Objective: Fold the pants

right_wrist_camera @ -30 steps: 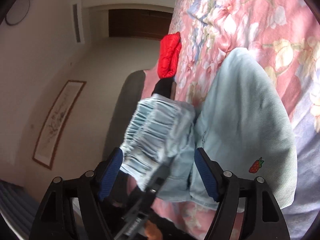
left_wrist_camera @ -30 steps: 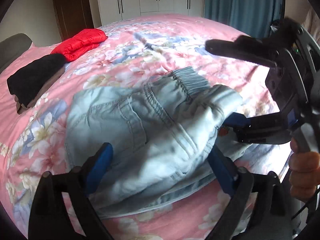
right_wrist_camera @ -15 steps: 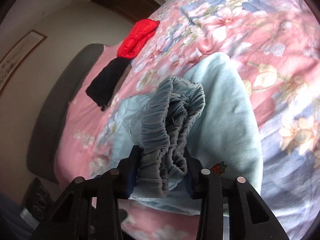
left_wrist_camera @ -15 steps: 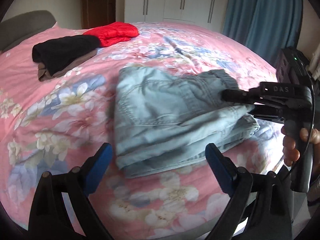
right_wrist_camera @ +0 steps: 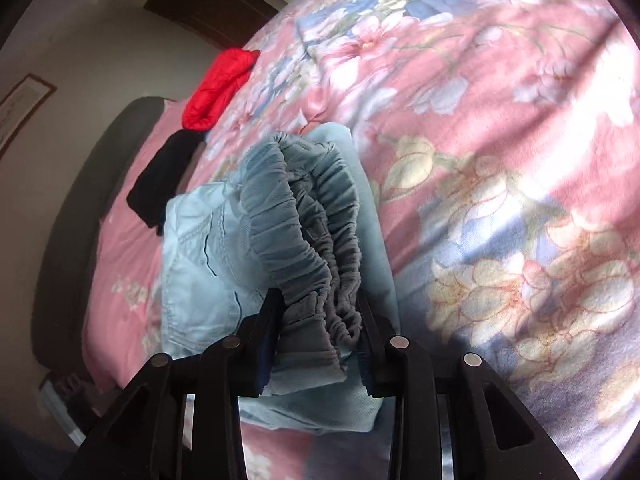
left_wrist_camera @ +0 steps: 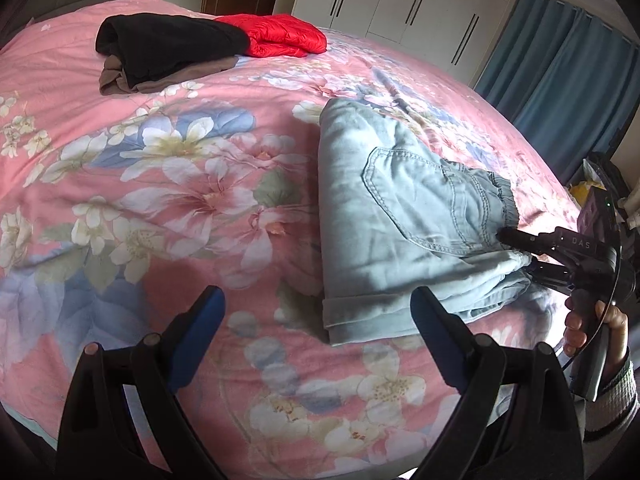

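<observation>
The light blue denim pants [left_wrist_camera: 392, 216] lie folded into a compact stack on the pink floral bed, pocket side up. My right gripper [right_wrist_camera: 318, 312] is shut on the gathered elastic waistband [right_wrist_camera: 304, 232] at the stack's right end; it shows in the left wrist view [left_wrist_camera: 520, 252] at the pants' right edge. My left gripper [left_wrist_camera: 318, 316] is open and empty, held above the bed in front of the pants' near left corner, not touching them.
A folded black and brown garment [left_wrist_camera: 160, 52] and a red puffer jacket [left_wrist_camera: 280, 36] lie at the bed's far end. The bedspread [left_wrist_camera: 160, 184] stretches left of the pants. White wardrobes and blue curtains [left_wrist_camera: 560, 80] stand behind. The bed's edge runs just below the grippers.
My left gripper let go of the pants and drew back, open. My right gripper closed on the waistband and laid the stack flat on the bed.
</observation>
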`<state>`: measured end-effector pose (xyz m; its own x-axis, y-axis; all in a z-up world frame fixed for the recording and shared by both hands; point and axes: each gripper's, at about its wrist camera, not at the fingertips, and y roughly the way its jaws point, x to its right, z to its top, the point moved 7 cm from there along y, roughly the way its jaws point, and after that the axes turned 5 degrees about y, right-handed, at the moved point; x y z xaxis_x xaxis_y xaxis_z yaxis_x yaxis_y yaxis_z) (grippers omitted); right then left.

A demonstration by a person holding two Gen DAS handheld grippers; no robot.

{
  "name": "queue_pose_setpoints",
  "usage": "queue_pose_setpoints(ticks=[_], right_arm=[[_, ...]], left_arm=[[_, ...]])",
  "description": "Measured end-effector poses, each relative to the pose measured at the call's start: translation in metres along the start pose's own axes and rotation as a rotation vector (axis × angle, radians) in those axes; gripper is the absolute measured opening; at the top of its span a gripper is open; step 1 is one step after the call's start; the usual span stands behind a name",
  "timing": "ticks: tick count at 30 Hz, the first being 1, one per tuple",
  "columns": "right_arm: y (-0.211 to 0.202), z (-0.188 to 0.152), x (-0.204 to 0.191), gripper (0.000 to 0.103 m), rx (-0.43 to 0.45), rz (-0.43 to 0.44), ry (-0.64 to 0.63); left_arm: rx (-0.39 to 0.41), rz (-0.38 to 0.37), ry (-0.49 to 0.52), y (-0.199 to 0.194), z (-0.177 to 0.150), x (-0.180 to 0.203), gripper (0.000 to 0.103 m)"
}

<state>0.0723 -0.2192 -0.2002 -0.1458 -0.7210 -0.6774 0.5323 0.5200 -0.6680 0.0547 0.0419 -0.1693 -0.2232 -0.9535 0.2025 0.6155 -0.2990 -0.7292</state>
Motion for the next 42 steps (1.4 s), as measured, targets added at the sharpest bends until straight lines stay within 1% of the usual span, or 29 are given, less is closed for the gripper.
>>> queue_pose_setpoints(ticks=[1,3,5,6,7,8,9,11,14,16,17,18,20,21,22,23,24,27,30,32,33,34,35,37,38,39,40,41,42], right_arm=[[-0.005,0.001,-0.002,0.039,0.011,-0.024,-0.022],[-0.019,0.005,-0.006,0.049,0.067,-0.096,-0.074],[-0.037,0.010,-0.014,0.054,0.169,-0.179,-0.140],[-0.048,0.012,-0.018,0.054,0.231,-0.215,-0.173],[-0.056,0.013,-0.025,0.055,0.290,-0.233,-0.206],[-0.061,0.011,-0.035,0.058,0.326,-0.224,-0.245],[-0.061,0.006,-0.046,0.059,0.335,-0.194,-0.293],[-0.052,-0.012,-0.072,0.059,0.306,-0.132,-0.416],[-0.017,-0.045,-0.108,0.059,0.190,-0.069,-0.591],[0.007,-0.063,-0.124,0.051,0.120,-0.049,-0.668],[0.018,-0.069,-0.131,0.044,0.089,-0.034,-0.694],[0.028,-0.073,-0.137,0.038,0.069,-0.023,-0.717],[0.043,-0.079,-0.143,0.032,0.039,-0.016,-0.751],[0.049,-0.081,-0.144,0.028,0.024,-0.004,-0.759],[0.055,-0.084,-0.143,0.028,0.011,-0.002,-0.762],[0.061,-0.085,-0.139,0.028,-0.006,-0.008,-0.762],[0.066,-0.087,-0.135,0.027,-0.023,-0.012,-0.761],[0.072,-0.089,-0.120,0.024,-0.050,-0.007,-0.746],[0.071,-0.088,-0.117,0.023,-0.050,0.012,-0.735],[0.074,-0.088,-0.119,0.023,-0.048,0.013,-0.740],[0.074,-0.089,-0.119,0.023,-0.047,0.013,-0.742],[0.074,-0.089,-0.119,0.023,-0.046,0.014,-0.741],[0.074,-0.089,-0.118,0.023,-0.045,0.018,-0.737],[0.073,-0.089,-0.117,0.023,-0.044,0.025,-0.728],[0.073,-0.090,-0.117,0.023,-0.044,0.025,-0.728],[0.074,-0.089,-0.117,0.023,-0.044,0.023,-0.726],[0.073,-0.090,-0.117,0.023,-0.043,0.023,-0.723],[0.076,-0.088,-0.117,0.023,-0.043,0.021,-0.720],[0.076,-0.088,-0.116,0.023,-0.043,0.020,-0.720]], left_arm=[[-0.003,-0.011,-0.016,0.000,0.001,-0.003,0.094],[-0.004,-0.046,-0.058,0.001,0.003,-0.010,0.094],[-0.008,-0.101,-0.115,0.004,0.007,-0.015,0.094],[-0.012,-0.130,-0.143,0.007,0.010,-0.017,0.094],[-0.015,-0.160,-0.171,0.011,0.014,-0.019,0.094],[-0.013,-0.187,-0.199,0.015,0.018,-0.022,0.094],[-0.012,-0.208,-0.222,0.020,0.024,-0.024,0.094],[-0.015,-0.253,-0.256,0.030,0.036,-0.026,0.094],[-0.026,-0.358,-0.294,0.045,0.054,-0.021,0.094],[-0.040,-0.398,-0.300,0.055,0.067,-0.016,0.094],[-0.054,-0.428,-0.293,0.062,0.072,-0.012,0.094],[-0.075,-0.470,-0.290,0.069,0.077,-0.006,0.094],[-0.111,-0.518,-0.298,0.084,0.083,-0.002,0.092],[-0.128,-0.538,-0.292,0.092,0.086,-0.001,0.081],[-0.136,-0.533,-0.290,0.099,0.089,-0.001,0.057],[-0.150,-0.506,-0.286,0.107,0.091,-0.003,0.045],[-0.168,-0.505,-0.283,0.115,0.092,-0.004,0.038],[-0.168,-0.523,-0.281,0.123,0.102,-0.005,0.035],[-0.144,-0.529,-0.321,0.129,0.119,-0.014,0.035],[-0.125,-0.509,-0.340,0.132,0.127,-0.021,0.035],[-0.120,-0.509,-0.351,0.135,0.133,-0.023,0.033],[-0.111,-0.510,-0.367,0.136,0.137,-0.025,0.029],[-0.104,-0.500,-0.377,0.138,0.141,-0.028,0.026],[-0.072,-0.453,-0.394,0.139,0.151,-0.036,0.025],[-0.055,-0.427,-0.415,0.137,0.154,-0.042,0.025],[-0.042,-0.408,-0.428,0.134,0.157,-0.048,0.021],[-0.030,-0.394,-0.429,0.129,0.159,-0.052,0.022],[-0.016,-0.369,-0.421,0.122,0.161,-0.055,0.024],[-0.008,-0.346,-0.405,0.116,0.162,-0.056,0.032]])
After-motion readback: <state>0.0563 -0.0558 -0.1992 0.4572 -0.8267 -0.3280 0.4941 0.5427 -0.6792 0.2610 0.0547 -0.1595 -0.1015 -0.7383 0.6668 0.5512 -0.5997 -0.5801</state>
